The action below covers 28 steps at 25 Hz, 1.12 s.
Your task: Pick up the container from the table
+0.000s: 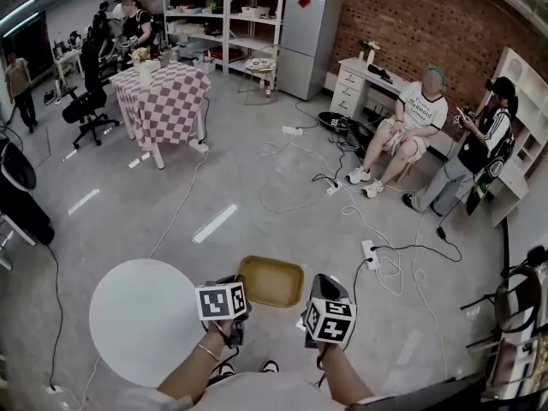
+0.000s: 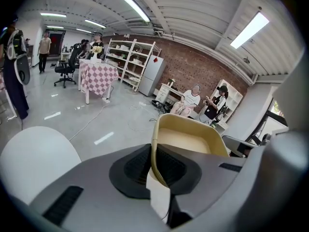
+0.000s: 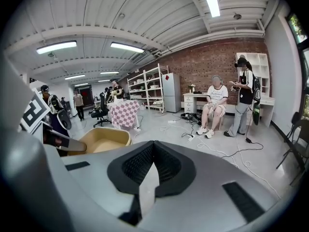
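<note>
At the far left of the head view stands the round white table, its top bare. Just to its right the left gripper has its jaws closed on the near left wall of the container. In the left gripper view the ribbed pads press on that thin wall from both sides, one inside and one outside, with only the wall's thickness between them. The container is a shallow tan tray with rounded corners. It is off the table and hangs over the grey floor between the two grippers, empty as far as can be seen.

To its right, the right gripper hovers close beside the tray's near right corner. Its jaws are together with nothing between them, as the right gripper view shows.

The tray looks like light, thin moulded plastic: stiff enough to keep its shape, but likely to flex at the rim. With a single pinch on one side wall it will tend to droop away from the grip, and the smooth wall could slip. A hold on the middle of a side wall, pads well down past the lip, looks safest. The opposite wall offers a second hold.
</note>
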Motion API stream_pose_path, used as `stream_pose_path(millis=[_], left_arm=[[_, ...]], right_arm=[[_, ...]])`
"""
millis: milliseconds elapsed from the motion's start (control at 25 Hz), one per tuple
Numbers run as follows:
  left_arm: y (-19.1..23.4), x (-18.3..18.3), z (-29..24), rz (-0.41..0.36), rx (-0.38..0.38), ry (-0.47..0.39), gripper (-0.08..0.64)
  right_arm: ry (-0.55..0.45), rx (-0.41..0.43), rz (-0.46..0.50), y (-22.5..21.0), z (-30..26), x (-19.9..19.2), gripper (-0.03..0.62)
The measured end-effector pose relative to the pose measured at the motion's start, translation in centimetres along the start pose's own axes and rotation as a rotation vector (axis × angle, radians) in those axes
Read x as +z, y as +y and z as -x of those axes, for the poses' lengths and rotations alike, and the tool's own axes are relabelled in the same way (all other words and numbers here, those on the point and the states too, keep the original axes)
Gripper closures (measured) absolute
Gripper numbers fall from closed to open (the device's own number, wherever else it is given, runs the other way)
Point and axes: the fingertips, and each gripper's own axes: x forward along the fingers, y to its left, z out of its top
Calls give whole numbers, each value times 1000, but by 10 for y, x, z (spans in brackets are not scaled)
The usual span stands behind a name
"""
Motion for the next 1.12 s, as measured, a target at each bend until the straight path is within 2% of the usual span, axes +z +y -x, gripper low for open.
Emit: stream_pose_path(millis=[280, 520, 720, 1120], left_arm=[[9, -4, 7, 2, -2, 7, 525], [12, -10, 9, -4, -9, 27, 525], [9, -15, 7, -10, -20, 37, 525], [2, -21, 6, -2, -36, 45, 525]], right_arm=[[-16, 20, 22, 18, 2, 6, 568], [-16, -2, -4, 19, 7, 1, 568], [-18, -31, 41, 16, 15, 2, 568], [-14, -70, 35, 4, 26, -3, 568]])
